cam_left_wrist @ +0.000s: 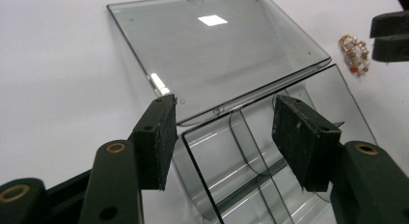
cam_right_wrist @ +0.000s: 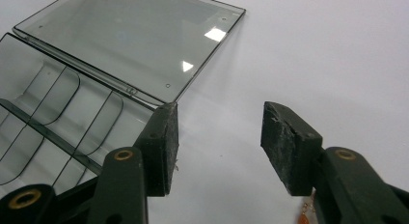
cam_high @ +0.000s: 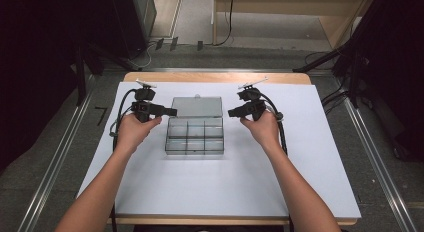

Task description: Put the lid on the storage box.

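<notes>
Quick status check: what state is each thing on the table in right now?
Clear plastic compartment box: open, compartments empty.
Hinged clear lid: folded back flat on the table.
Beaded bracelet: loose on the table, outside the box.
Left gripper: jaws open, empty.
Right gripper: jaws open, empty.

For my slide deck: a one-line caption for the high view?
Two open hand-held grippers, left and right, flank a clear compartment box with its lid open.

Both bare forearms reach forward; the left black two-jaw gripper (cam_high: 172,112) and right black two-jaw gripper (cam_high: 231,112) point inward, fingers (cam_left_wrist: 155,139) parted, holding nothing.
</notes>
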The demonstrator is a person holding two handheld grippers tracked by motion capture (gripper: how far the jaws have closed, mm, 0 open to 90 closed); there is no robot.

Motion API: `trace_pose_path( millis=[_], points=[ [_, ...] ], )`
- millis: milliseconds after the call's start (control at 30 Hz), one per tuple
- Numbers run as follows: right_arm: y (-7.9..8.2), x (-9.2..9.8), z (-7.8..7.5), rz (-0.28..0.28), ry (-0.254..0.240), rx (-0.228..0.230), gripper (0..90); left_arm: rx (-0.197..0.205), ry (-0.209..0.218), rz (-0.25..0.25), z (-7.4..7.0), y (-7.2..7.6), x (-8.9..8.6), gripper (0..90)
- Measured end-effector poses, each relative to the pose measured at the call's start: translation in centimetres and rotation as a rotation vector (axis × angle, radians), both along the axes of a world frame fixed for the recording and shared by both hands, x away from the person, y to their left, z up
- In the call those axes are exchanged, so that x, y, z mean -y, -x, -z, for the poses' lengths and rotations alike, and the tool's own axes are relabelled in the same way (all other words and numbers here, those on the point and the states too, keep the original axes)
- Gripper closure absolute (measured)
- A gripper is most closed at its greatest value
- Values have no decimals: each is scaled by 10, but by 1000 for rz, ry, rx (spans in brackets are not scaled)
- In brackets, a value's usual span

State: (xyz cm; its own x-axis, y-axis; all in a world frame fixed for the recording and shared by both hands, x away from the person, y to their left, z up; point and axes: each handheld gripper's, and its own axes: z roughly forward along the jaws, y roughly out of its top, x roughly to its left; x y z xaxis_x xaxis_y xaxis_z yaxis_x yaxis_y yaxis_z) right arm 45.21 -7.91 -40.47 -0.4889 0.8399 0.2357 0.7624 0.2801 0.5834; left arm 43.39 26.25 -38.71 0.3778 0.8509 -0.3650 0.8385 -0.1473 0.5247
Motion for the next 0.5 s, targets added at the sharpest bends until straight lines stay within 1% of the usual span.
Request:
trace_pose_path(
  millis=[67,100,133,200,267,400,433,500],
  points=[
    [1,2,0,2,-8,-1,491,-1,10,-2,0,2,-1,425],
    [3,2,0,3,-12,-2,491,3,11,4,-1,4,-1,425],
    [4,3,0,3,-8,0,491,3,14,4,-1,5,-1,425],
    [5,4,1,-1,-8,3,491,9,9,9,-2,7,-1,424],
    [7,5,1,-5,-18,-3,491,15,11,13,-4,10,-1,425],
    [9,8,0,-6,-22,2,490,26,18,21,-7,16,0,424],
    [10,10,1,-5,-21,8,490,25,14,27,-7,17,0,423],
    [10,12,3,0,-19,3,490,26,7,30,-7,18,0,421]
  ],
)
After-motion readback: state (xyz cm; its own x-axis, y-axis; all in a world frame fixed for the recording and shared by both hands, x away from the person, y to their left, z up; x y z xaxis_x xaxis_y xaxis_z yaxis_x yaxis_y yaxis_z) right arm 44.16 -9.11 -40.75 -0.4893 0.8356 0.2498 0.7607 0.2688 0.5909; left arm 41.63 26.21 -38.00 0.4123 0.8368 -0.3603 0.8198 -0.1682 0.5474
